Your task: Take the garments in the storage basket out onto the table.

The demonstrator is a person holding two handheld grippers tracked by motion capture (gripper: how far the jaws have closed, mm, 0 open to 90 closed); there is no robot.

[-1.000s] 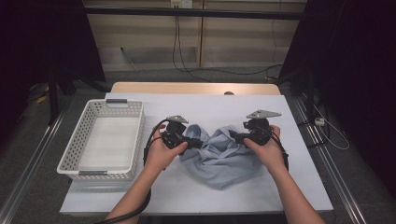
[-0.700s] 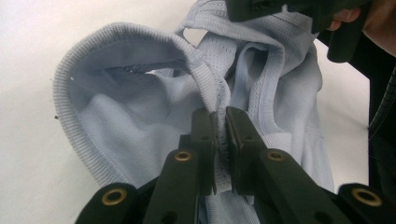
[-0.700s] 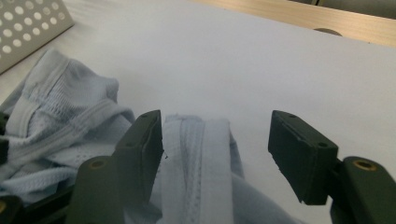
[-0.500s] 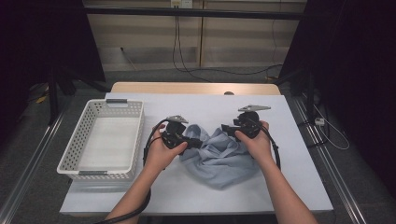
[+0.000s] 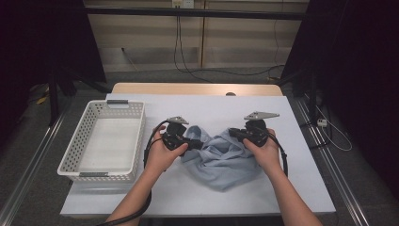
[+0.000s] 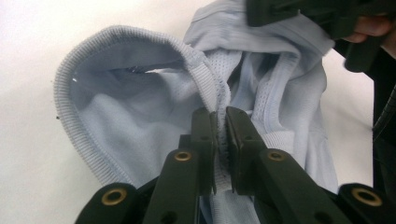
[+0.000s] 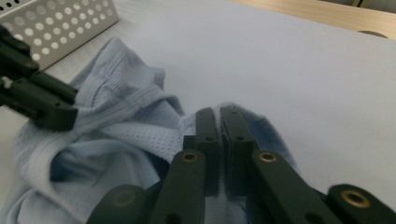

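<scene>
A light blue shirt [image 5: 221,153] lies bunched up in the middle of the white table [image 5: 301,188]. It sits between the two hands, a bit to the right of the basket [image 5: 101,141].

The left gripper [image 5: 196,143] is on the left side of the shirt. In the left gripper view, its jaws are nearly shut and pinch the ribbed edge [image 6: 219,100] of the shirt. The ribbed edge makes a big round loop to the left of the jaws.

The right gripper [image 5: 234,133] is on the right side of the shirt. Its jaws have just been closing. In the right gripper view they are now almost together, with a thin bit of blue cloth [image 7: 223,109] caught between them. The left gripper shows far off at the left of that view, holding its part of the shirt.

The white basket with holes stands on the left part of the table, apart from the shirt. Black cables [image 5: 150,146] trail back from the grippers past the arms.
</scene>
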